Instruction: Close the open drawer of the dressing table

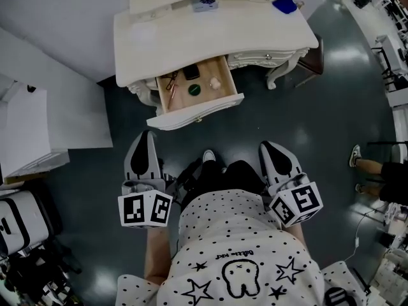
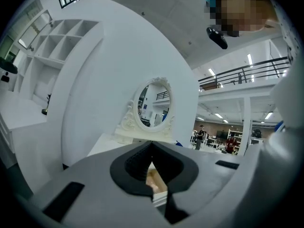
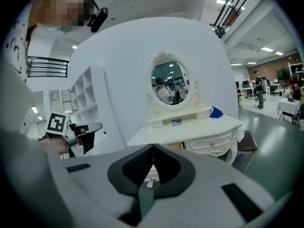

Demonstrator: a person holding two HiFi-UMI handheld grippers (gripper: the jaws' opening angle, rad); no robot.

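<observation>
The drawer (image 1: 191,115) stands pulled out of the bench (image 1: 191,37) front, toward the person, with small items inside. The left gripper (image 1: 146,138) and right gripper (image 1: 268,148) hang short of it, touching nothing, each with fingers together and empty. This looks like the approach. Next, a closed tip should meet the drawer front squarely and push straight in.

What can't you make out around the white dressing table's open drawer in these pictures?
Small items inside the open wooden drawer: too small in the head view to identify.
Same drawer, left gripper view: mostly hidden behind the left hand-held gripper.
Oval white-framed mirror: cut off by the head view's top edge.
</observation>
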